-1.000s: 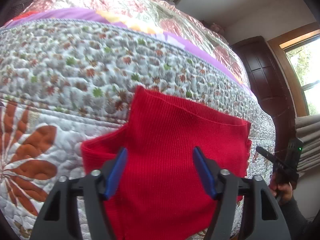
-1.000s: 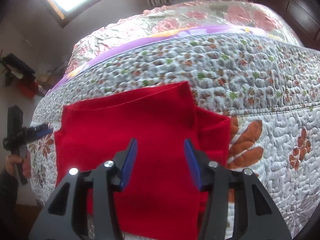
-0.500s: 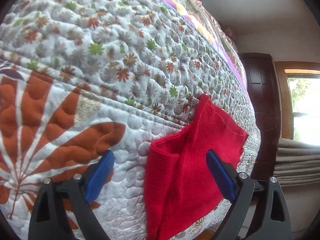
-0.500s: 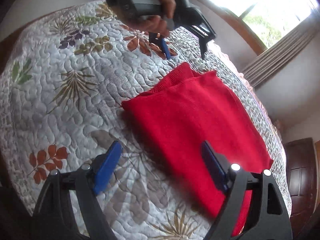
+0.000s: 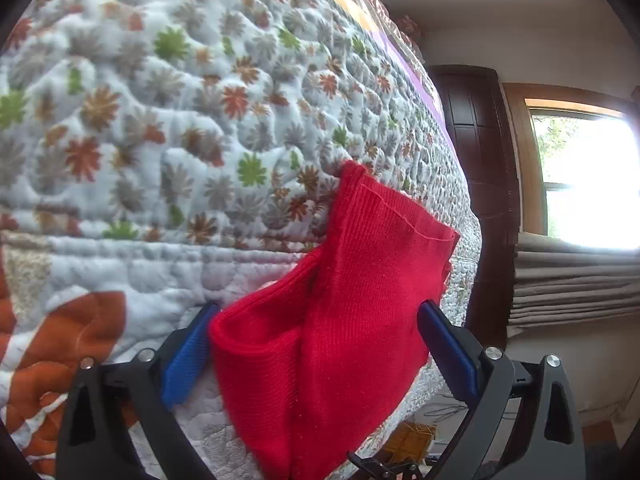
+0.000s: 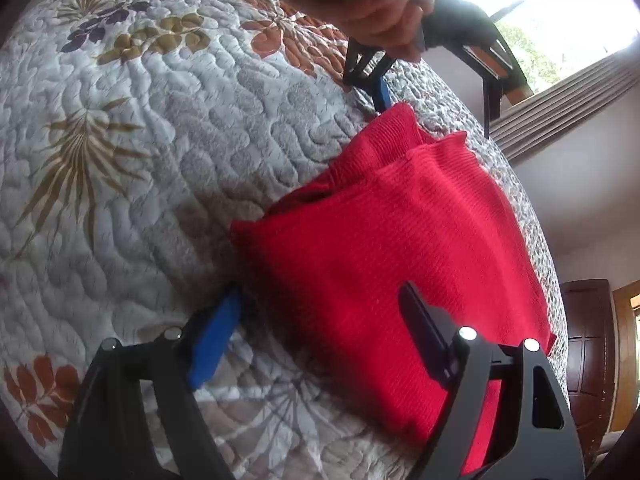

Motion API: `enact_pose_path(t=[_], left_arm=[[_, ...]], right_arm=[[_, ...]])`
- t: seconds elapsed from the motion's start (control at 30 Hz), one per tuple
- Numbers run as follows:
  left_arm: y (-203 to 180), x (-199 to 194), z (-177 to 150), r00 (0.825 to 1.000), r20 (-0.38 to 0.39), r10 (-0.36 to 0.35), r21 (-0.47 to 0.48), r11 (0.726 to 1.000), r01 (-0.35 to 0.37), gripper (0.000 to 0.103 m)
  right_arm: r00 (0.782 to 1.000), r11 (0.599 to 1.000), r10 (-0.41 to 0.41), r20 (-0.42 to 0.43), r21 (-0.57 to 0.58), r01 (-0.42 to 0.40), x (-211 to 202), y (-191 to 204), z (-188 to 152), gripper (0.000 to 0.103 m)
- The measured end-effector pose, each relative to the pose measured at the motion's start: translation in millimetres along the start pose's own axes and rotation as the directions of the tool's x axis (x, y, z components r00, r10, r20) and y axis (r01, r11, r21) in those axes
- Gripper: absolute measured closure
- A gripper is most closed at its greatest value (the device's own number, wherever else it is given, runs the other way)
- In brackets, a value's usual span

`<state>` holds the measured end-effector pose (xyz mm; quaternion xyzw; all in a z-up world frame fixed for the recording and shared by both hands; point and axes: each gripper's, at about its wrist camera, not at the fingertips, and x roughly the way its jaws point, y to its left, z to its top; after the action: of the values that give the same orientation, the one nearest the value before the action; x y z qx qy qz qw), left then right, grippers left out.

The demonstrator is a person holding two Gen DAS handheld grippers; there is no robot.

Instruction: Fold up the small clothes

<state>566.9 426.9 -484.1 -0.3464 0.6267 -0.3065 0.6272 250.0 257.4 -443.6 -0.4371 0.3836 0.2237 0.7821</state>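
A red knit garment (image 5: pixel 340 320) lies folded on the quilted bedspread (image 5: pixel 160 120), near the bed's edge. In the left wrist view my left gripper (image 5: pixel 320 344) is open, its blue pads (image 5: pixel 186 356) on either side of the garment's bunched corner. In the right wrist view the same garment (image 6: pixel 392 248) shows a flat top layer over a tucked fold. My right gripper (image 6: pixel 320 332) is open, straddling its near edge, one finger on the quilt and one over the red cloth. At the garment's far end is the left gripper (image 6: pixel 435 123), held by a hand (image 6: pixel 380 8).
The floral bedspread (image 6: pixel 140 140) stretches wide to the left of the garment. Past the bed's edge stand a dark wooden door (image 5: pixel 480 160), a bright window (image 5: pixel 580 176) with folded blinds, and some yellow clutter and cables on the floor (image 5: pixel 412 436).
Both grippers swung from in front of the garment to its two ends and came in low. Each now has red cloth between its open fingers.
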Motion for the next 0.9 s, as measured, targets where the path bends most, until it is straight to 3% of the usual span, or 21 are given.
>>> enact_pose_path(t=[0.07,0.2,0.23,0.27,0.3,0.33,0.37,0.47,0.63,0.9], left_arm=[[-2,6,5,1.0,-0.015,-0.005,0.0,1.0,0.005,0.005],[-13,15,12,0.997,-0.056,0.061,0.03,0.998,-0.06,0.009],[-16,17,12,0.994,-0.067,0.081,0.04,0.996,-0.078,0.027],[-17,20,13,0.991,-0.083,0.108,0.042,0.994,-0.105,0.058],[-17,23,14,0.987,-0.1,0.125,0.032,0.992,-0.122,0.068],[-20,28,14,0.985,-0.116,0.127,0.021,0.992,-0.125,0.081],[-22,31,14,0.983,-0.122,0.139,0.022,0.99,-0.137,0.08],[-29,35,13,0.976,-0.126,0.175,0.021,0.984,-0.174,0.084],[-52,23,10,0.977,-0.096,0.191,0.016,0.982,-0.19,0.088],[-125,9,-4,0.984,-0.057,0.17,0.059,0.984,-0.167,0.089]], right_arm=[[1.0,1.0,-0.009,-0.001,0.007,0.009,5,-2,7,0.031],[1.0,0.999,-0.014,-0.012,0.038,0.014,12,-8,22,0.038],[1.0,0.999,-0.013,-0.016,0.046,0.014,11,-9,24,0.042],[1.0,0.998,-0.004,-0.02,0.058,0.005,8,-8,24,0.052],[1.0,0.997,0.008,-0.027,0.075,-0.006,8,-10,25,0.057],[0.999,0.996,0.023,-0.034,0.091,-0.02,8,-12,26,0.07],[0.998,0.994,0.04,-0.044,0.107,-0.035,7,-14,27,0.078],[0.997,0.987,0.063,-0.053,0.15,-0.055,3,-24,32,0.089],[0.997,0.968,0.074,-0.024,0.242,-0.066,-20,-51,43,0.096],[0.997,0.911,0.068,0.023,0.406,-0.072,-69,-95,42,0.097]])
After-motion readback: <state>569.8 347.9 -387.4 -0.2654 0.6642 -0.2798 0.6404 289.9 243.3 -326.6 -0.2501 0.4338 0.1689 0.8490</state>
